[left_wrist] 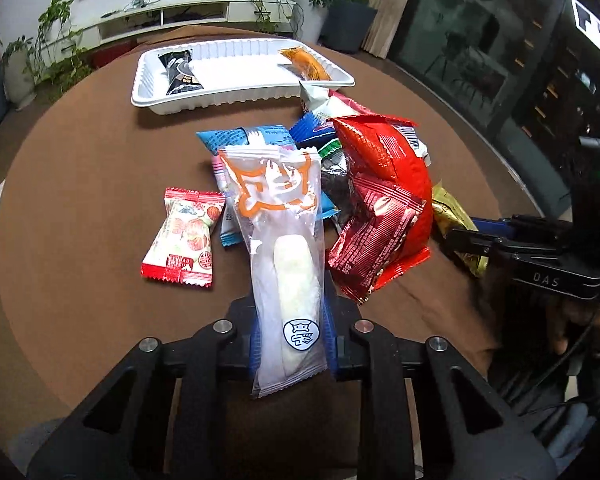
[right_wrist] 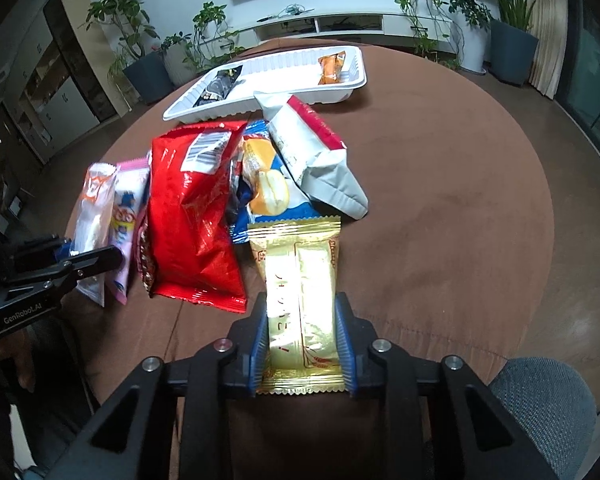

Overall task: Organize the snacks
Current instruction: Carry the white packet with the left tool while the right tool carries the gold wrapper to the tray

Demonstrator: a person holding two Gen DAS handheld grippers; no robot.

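My left gripper [left_wrist: 290,344] is shut on a clear packet with an orange cat print and a white bun inside [left_wrist: 288,248], held near the table's front; that packet also shows in the right wrist view [right_wrist: 94,216]. My right gripper [right_wrist: 302,344] is shut on a gold foil packet [right_wrist: 300,300], which also shows in the left wrist view [left_wrist: 454,216]. A white tray [left_wrist: 244,88] at the far side holds a black packet [left_wrist: 180,72] and an orange packet [left_wrist: 306,64]. The tray also shows in the right wrist view [right_wrist: 300,94].
A pile of snacks lies mid-table: a big red bag [left_wrist: 384,200], a red-and-white strawberry candy packet [left_wrist: 184,236], blue packets [left_wrist: 240,136], a white-and-red bag [right_wrist: 312,152]. The round table has a brown cloth [right_wrist: 440,220]. Plants and a TV shelf stand behind.
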